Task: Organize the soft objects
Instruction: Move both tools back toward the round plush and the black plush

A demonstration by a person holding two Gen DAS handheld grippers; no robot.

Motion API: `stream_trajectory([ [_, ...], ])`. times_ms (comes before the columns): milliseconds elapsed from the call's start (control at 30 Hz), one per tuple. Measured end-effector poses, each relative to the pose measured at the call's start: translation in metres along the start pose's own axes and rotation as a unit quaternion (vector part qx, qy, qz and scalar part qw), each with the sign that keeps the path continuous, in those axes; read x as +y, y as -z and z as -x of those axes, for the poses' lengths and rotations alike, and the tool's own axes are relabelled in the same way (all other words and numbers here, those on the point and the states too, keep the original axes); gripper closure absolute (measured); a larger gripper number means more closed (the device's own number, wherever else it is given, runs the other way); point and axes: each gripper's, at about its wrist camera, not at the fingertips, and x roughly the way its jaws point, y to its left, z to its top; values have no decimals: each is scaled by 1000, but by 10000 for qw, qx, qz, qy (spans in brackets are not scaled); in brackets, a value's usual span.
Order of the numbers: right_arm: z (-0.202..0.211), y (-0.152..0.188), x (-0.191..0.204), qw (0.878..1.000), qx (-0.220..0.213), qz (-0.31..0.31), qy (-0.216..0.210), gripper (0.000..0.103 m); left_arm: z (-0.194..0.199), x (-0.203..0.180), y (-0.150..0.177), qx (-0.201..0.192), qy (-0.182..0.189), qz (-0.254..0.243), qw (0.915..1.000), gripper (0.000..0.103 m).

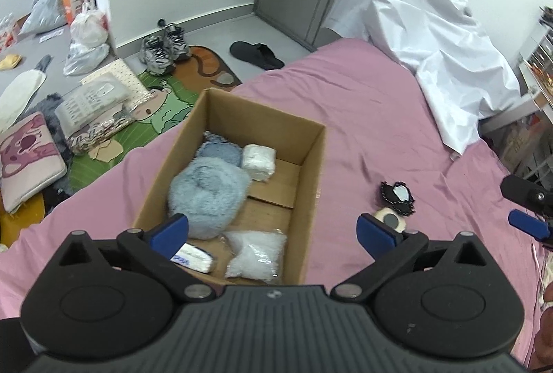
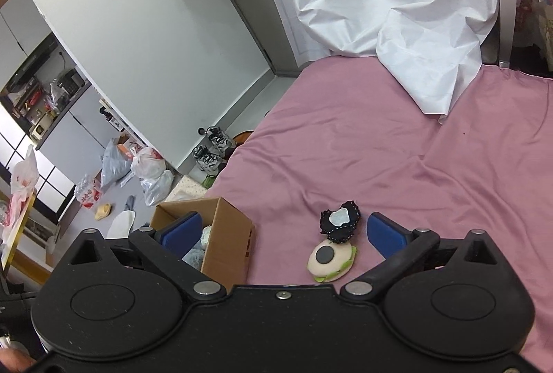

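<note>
A cardboard box (image 1: 312, 165) sits on the pink bed sheet (image 1: 363, 103). Inside lie a fluffy light-blue plush (image 1: 207, 196), a smaller blue fuzzy piece (image 1: 219, 150), a white wrapped bundle (image 1: 258, 161), a clear bag of white filling (image 1: 257, 253) and a white packet with blue print (image 1: 193, 259). My left gripper (image 1: 273, 229) hangs open over the box's near end, nothing between its fingers. Right of the box lie a black felt patch (image 2: 340, 222) and a cream-and-green round plush (image 2: 331, 260). My right gripper (image 2: 283, 231) stands open above them, empty; the box (image 2: 224, 234) is at its left finger.
A crumpled white sheet (image 1: 425, 27) drapes over the bed's far right. On the floor left of the bed lie sneakers (image 1: 166, 48), a black slipper (image 1: 257, 55), plastic bags (image 1: 86, 37), a cushion (image 1: 27, 158) and a green mat (image 1: 155, 117). My right gripper (image 1: 528, 210) shows at the right edge.
</note>
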Motion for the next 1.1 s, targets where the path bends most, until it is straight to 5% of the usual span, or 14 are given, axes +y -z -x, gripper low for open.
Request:
stream_trajectory([
  [533, 1, 7, -31, 9998, 156, -80, 53, 0, -17, -59, 4, 195, 161, -249, 9994, 0],
  [700, -2, 7, -48, 9991, 132, -387, 147, 0, -22, -72, 5, -18, -14, -294, 9996, 0],
  [1100, -7, 6, -69, 9965, 104, -809, 186, 0, -60, -102, 13, 183, 342, -265, 9989, 3],
])
